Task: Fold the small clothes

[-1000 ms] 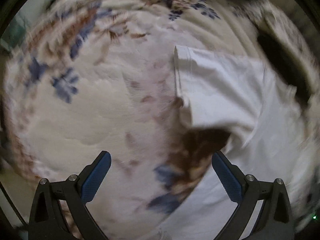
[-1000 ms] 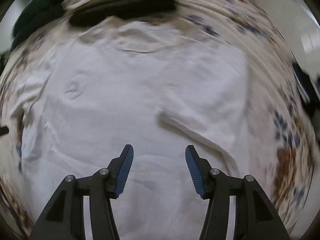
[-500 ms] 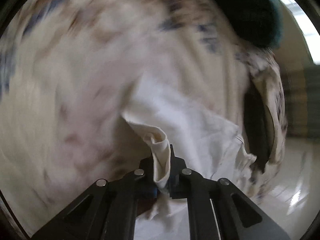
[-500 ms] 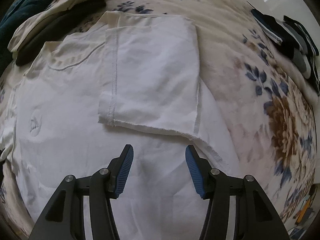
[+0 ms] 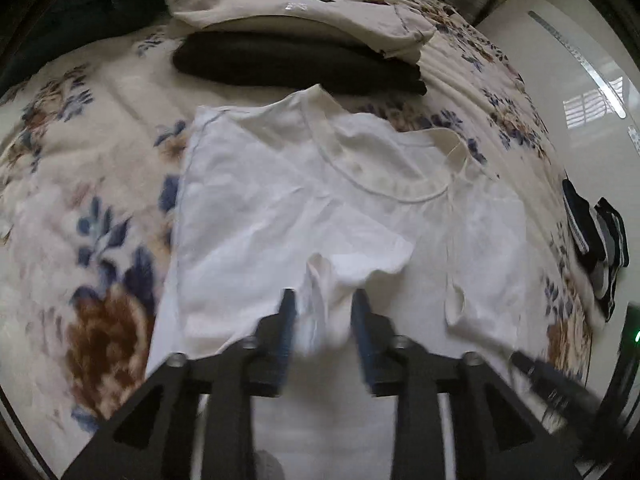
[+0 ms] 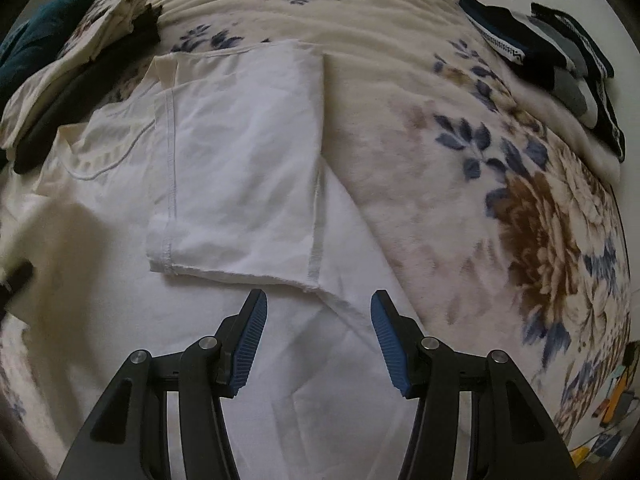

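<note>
A white T-shirt lies flat on the floral blanket, neckline away from me. Its left sleeve is folded in over the chest, and a bunched edge of it stands between the jaws of my left gripper. Those jaws are opening and the cloth sits loose between the pads. In the right wrist view the same shirt has its right sleeve folded flat over the body. My right gripper hovers open just below that sleeve's hem, holding nothing.
A stack of folded cream and black clothes lies beyond the shirt's collar. Dark folded socks sit at the blanket's far right edge. The floral blanket spreads to the right, with pale floor beyond it. A teal cloth lies far left.
My left gripper went from open over the blanket to shut on the left sleeve, carried it across onto the shirt, and now stands parted. The right gripper shifted slightly along the folded right sleeve.
</note>
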`<state>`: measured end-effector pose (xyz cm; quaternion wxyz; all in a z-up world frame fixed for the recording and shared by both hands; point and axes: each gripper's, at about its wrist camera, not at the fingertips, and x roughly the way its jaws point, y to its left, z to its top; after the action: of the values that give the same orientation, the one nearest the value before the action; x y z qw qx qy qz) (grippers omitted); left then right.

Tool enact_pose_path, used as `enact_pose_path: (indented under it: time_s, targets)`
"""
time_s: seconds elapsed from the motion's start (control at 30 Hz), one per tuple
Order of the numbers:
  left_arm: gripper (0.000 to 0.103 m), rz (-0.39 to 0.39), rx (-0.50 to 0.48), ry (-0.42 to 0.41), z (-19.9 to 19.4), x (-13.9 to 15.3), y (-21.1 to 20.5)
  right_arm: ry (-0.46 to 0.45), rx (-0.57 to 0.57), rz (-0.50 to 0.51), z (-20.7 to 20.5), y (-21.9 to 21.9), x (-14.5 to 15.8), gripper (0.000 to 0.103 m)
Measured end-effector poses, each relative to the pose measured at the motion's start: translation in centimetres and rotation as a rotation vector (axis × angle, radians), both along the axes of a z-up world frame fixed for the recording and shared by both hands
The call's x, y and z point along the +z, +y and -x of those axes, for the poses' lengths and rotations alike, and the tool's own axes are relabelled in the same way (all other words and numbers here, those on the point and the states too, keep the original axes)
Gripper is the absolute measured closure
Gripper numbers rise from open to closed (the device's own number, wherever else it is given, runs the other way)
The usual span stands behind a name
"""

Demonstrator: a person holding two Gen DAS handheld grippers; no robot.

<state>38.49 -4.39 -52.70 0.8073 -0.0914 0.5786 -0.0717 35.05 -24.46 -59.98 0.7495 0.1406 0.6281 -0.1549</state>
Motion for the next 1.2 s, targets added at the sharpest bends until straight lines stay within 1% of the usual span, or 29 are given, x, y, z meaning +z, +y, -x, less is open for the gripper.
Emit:
enact_pose_path:
  time_s: [0.03,0.07,0.1,0.17,0.23,0.27,0.4,0.43,0.47,0.53,0.57,0.6,0.67,0.7,0.77,0.9,0.97,1.0,1.03,1.07,1.1,1.17,1.2]
  targets:
    - [0.045,-0.041,0.011,-0.005,0.6,0.3,1.0,-0.004,0.003,-0.009,0.1,-0.1,0.2,0.047]
    - [0.023,-0.086,0.03,-0.013,1.0,0.5,1.9,-0.01,0.012,-0.019,0.2,-0.1,0.7,0.047]
    - [0.016,-0.12,0.05,-0.02,1.2,0.6,2.6,-0.013,0.019,-0.021,0.2,-0.1,1.0,0.047]
    - [0.016,-0.171,0.09,-0.025,1.5,0.6,4.2,-0.02,0.034,-0.027,0.2,0.0,1.4,0.047]
    - [0.016,-0.219,0.113,-0.017,1.2,-0.3,5.4,-0.025,0.046,-0.041,0.2,0.7,1.9,0.047]
    - [0.016,-0.261,0.125,-0.012,0.5,-1.0,5.9,-0.026,0.046,-0.05,0.2,0.9,1.8,0.047]
    - [0.016,-0.297,0.145,-0.004,-1.9,-2.8,6.0,-0.012,0.008,-0.083,0.2,1.2,1.4,0.047]
    - [0.016,-0.299,0.132,-0.003,-2.2,-3.2,5.8,-0.009,-0.004,-0.095,0.3,1.2,1.4,0.047]
    - [0.016,-0.307,0.082,0.035,-2.6,-4.3,4.8,-0.009,-0.009,-0.101,0.3,1.1,1.3,0.047]
    - [0.016,-0.319,-0.004,0.088,-2.1,-5.4,3.1,-0.001,-0.014,-0.099,0.4,1.1,1.5,0.047]
    - [0.016,-0.342,-0.073,0.095,-0.5,-5.9,1.9,0.001,-0.007,-0.091,0.5,1.1,1.7,0.047]
    - [0.016,-0.371,-0.115,0.099,1.0,-6.2,1.2,0.003,0.0,-0.081,0.5,1.1,1.9,0.047]
    - [0.016,-0.381,-0.158,0.113,3.3,-6.4,0.7,0.007,0.02,-0.054,0.6,1.0,2.5,0.047]
    - [0.016,-0.381,-0.164,0.118,4.4,-6.2,0.7,0.01,0.028,-0.044,0.6,0.9,2.7,0.047]
    - [0.016,-0.359,-0.151,0.117,5.2,-5.4,1.1,0.015,0.038,-0.031,0.7,0.6,3.1,0.047]
    - [0.016,-0.345,-0.082,0.05,4.6,-2.6,2.2,0.016,0.04,-0.019,0.7,0.3,4.0,0.047]
    - [0.016,-0.367,-0.063,0.028,4.3,-1.7,2.3,0.027,0.043,-0.009,0.6,0.3,4.2,0.047]
    - [0.016,-0.366,-0.054,0.024,4.3,-1.2,2.3,0.04,0.043,0.004,0.6,0.3,4.3,0.047]
    - [0.016,-0.347,-0.041,0.021,4.7,-0.5,2.4,0.048,0.043,0.005,0.5,0.2,4.4,0.045]
    - [0.016,-0.341,-0.03,0.02,4.5,0.1,2.5,0.055,0.047,-0.008,0.4,0.1,4.6,0.041]
    - [0.016,-0.331,-0.016,0.018,5.2,0.8,2.5,0.059,0.054,-0.017,0.3,0.0,4.8,0.039]
    - [0.016,-0.318,-0.004,0.021,5.3,1.9,2.1,0.052,0.083,-0.043,0.1,-0.3,5.5,0.037]
    - [0.016,-0.312,0.003,0.026,6.2,2.6,1.7,0.051,0.099,-0.051,0.1,-0.5,5.9,0.035]
